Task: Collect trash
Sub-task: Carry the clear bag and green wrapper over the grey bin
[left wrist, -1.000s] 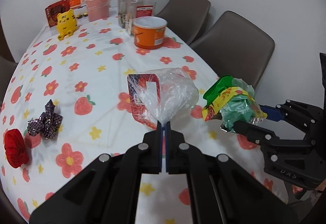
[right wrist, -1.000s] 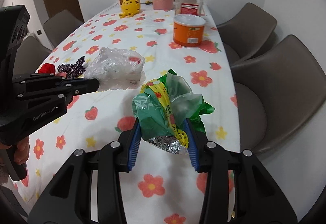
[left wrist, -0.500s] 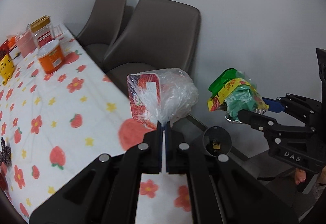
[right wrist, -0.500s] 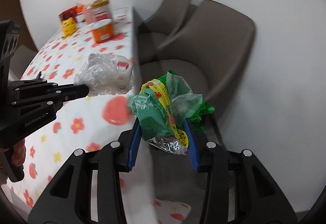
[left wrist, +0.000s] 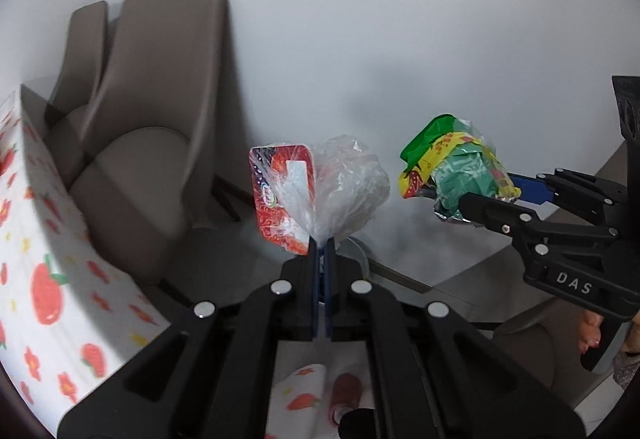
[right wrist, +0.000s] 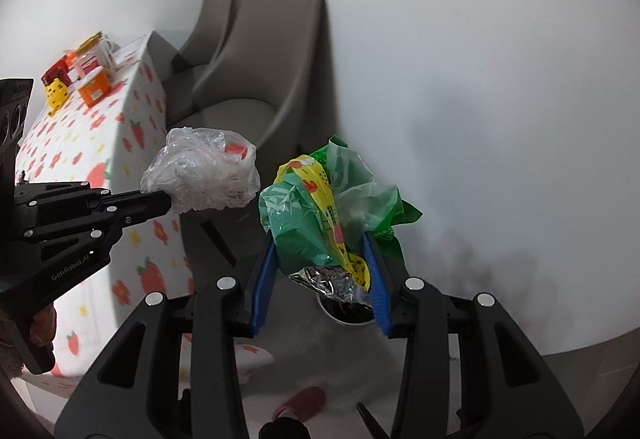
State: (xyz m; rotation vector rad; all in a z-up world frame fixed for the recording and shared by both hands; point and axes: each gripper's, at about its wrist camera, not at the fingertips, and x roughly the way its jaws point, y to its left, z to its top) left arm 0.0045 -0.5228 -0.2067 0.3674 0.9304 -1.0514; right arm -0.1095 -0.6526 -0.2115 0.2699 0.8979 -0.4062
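Nearest in the left wrist view, left tongs (left wrist: 320,247) clenched tight on the twisted neck of a clear plastic bag (left wrist: 344,187) with a red wrapper (left wrist: 276,195) inside, carried in the air past the bench edge. Just beside it to the right, right tongs (left wrist: 492,195) gripping a crumpled green and yellow wrapper bundle (left wrist: 452,163), also aloft, apart from the clear bag. In the right wrist view, blue pads (right wrist: 264,279) pressed against both sides of that bundle, silver foil (right wrist: 328,275) hanging out underneath. Directly below the bundle, a round white-rimmed bin (right wrist: 344,313) on the floor, dark inside, partly hidden by the tongs. Lower down, a pink slipper (right wrist: 300,405) on the floor. At left, the bench (right wrist: 132,159) under a white cloth printed with strawberries and flowers. Beyond, two grey-brown chairs (right wrist: 260,79) against the white wall. Farthest, at the bench's far end, an orange tub (right wrist: 94,89), a yellow tiger figure (right wrist: 56,95) and jars too small to make out.
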